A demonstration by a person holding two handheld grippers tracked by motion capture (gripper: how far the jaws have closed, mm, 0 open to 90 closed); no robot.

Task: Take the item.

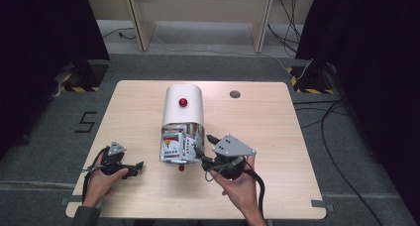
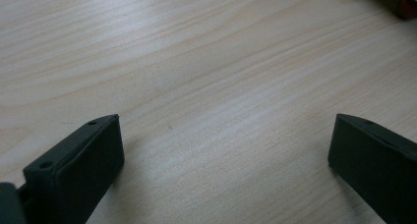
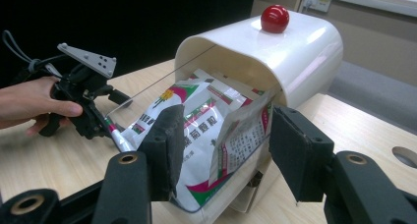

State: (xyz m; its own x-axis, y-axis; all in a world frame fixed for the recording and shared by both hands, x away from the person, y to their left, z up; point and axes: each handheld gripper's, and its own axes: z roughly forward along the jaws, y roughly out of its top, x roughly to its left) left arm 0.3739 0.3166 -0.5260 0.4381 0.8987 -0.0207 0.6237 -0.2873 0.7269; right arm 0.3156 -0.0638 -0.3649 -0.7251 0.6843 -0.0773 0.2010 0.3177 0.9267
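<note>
Right gripper (image 3: 221,150) up close, we see its jaws spread around the packets (image 3: 206,130) inside the white box (image 3: 295,52) mid-table, not pinching; left gripper (image 1: 130,170) spread, resting left.

The table (image 1: 277,137) is pale wood with a fine streaked grain. The box (image 1: 183,107) on it has a glossy cream-white curved cover with a bright red knob (image 1: 183,102) on top and a clear front flap with a second red knob (image 1: 182,167). The packets (image 3: 206,135) inside are white, printed with green and magenta bands, a yellow patch and dark lettering. Both the left gripper (image 1: 140,165) and the right gripper (image 1: 202,147) are matte black with grey three-cornered plates. The floor (image 1: 366,151) is dark grey, with yellow-and-black striped tape (image 1: 79,88) at the stands.
</note>
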